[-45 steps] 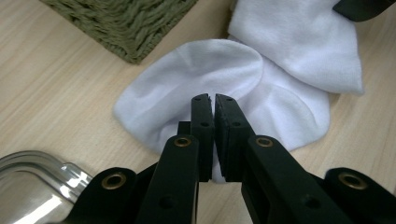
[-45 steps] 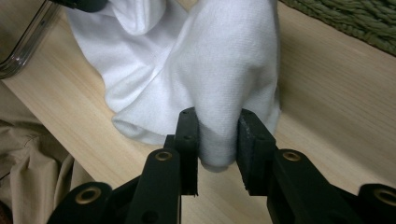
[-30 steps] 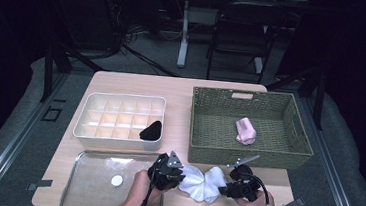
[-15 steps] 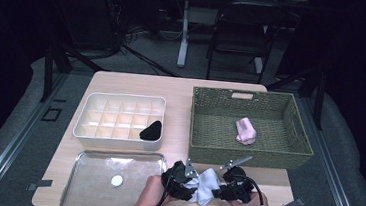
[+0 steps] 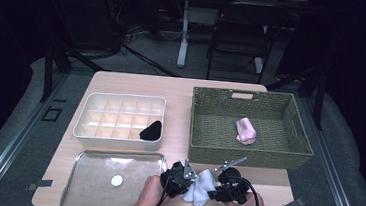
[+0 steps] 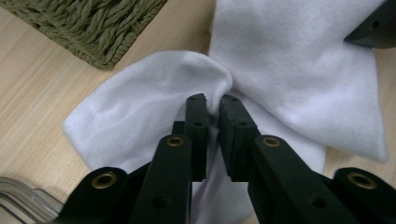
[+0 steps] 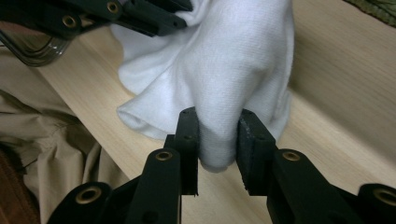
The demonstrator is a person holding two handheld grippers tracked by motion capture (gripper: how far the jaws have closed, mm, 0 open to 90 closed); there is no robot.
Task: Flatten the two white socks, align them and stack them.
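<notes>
A white sock [image 5: 201, 187] is held at the counter's [image 5: 182, 90] 6 o'clock edge, bunched between the two tongs; the left tongs [image 6: 212, 105] have just been closing and are now pinched tight on a fold of the sock, seen in the left gripper view; the right tongs [image 7: 217, 122] are clamped on a thicker wad of the same sock [image 7: 224, 60], their jaws kept a little apart by the cloth. In the high view the left tongs [image 5: 185, 176] lie at the sock's 9 o'clock and the right tongs [image 5: 220, 185] at its 3 o'clock. A basket [image 5: 202, 147] stands at the sock's 12 o'clock, with a pink bundle [image 5: 245, 130] inside; a clear tray [image 5: 89, 175] lies at 9 o'clock; a white divided box [image 5: 121, 100] sits at 11 o'clock.
</notes>
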